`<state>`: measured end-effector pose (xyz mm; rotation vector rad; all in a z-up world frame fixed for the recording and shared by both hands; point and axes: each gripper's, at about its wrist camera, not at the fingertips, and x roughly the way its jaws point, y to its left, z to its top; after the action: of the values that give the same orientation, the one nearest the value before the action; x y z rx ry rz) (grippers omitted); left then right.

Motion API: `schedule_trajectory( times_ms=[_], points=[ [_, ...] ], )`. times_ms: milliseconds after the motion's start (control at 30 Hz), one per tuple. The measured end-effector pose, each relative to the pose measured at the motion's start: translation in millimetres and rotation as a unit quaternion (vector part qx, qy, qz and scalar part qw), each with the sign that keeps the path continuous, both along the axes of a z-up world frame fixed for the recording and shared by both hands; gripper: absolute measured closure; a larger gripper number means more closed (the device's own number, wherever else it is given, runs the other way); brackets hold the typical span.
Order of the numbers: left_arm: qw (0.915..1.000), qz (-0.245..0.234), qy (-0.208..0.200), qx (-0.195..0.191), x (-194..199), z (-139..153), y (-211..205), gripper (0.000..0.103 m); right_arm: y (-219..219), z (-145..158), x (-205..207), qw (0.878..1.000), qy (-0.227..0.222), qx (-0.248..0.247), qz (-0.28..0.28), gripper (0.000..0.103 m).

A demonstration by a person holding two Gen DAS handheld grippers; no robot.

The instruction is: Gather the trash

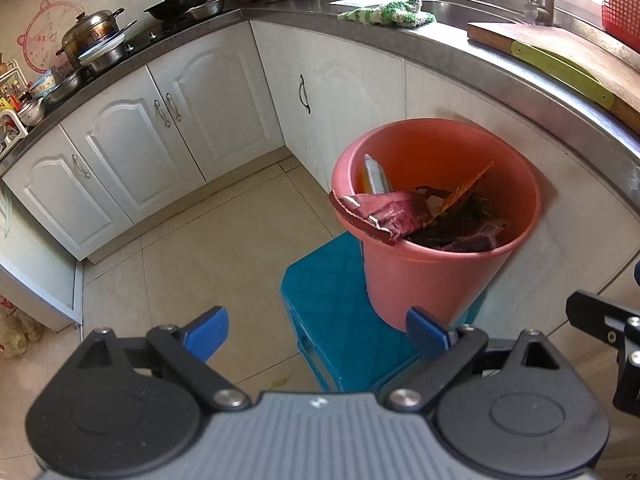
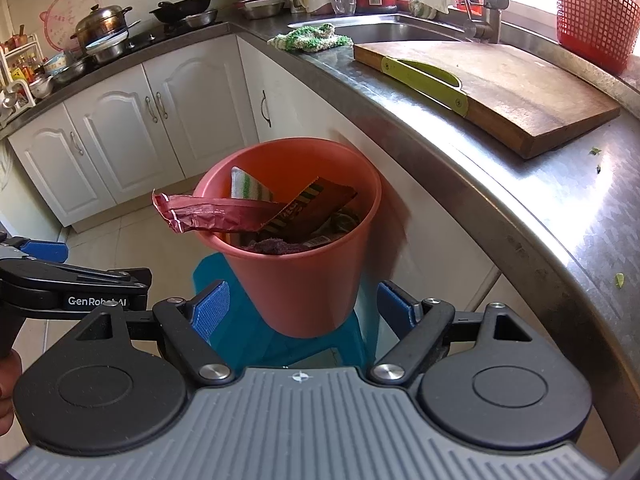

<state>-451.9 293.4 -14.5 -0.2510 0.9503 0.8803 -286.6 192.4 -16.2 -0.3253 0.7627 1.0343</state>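
Trash fills the pink bin (image 2: 298, 240) on a blue stool (image 2: 280, 344), just beside the steel table (image 2: 520, 184); a red wrapper (image 2: 212, 212) hangs over its near rim. I see my right tongs (image 2: 302, 306) spread wide and empty, level, with the bin straight ahead. My left tongs (image 1: 316, 332) are likewise spread, empty, with the bin ahead and slightly right. Both sit side by side, pointing forward above the floor.

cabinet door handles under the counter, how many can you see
4 handles: one on the far-left door, a pair side by side on the middle doors, one dark one behind the bucket. More may be hidden.
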Motion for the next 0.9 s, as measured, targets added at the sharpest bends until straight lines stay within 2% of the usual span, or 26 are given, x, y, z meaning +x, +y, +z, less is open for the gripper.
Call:
schedule_trajectory(
  times_ms=[600,767,900],
  points=[
    [0.9999,-0.004,0.01,0.001,3.5,-3.8,-0.7,0.008,-2.3,-4.5,3.6,1.0,0.008,0.003,0.0,0.002],
    [0.9997,-0.025,0.0,0.008,5.5,-2.0,-7.3,0.008,-7.4,-4.4,6.4,1.0,0.007,0.01,-0.004,0.002],
    [0.9982,-0.055,-0.006,0.023,13.7,8.8,-17.5,0.008,-17.8,5.5,11.6,0.999,-0.006,0.038,-0.029,0.002]
  ],
)
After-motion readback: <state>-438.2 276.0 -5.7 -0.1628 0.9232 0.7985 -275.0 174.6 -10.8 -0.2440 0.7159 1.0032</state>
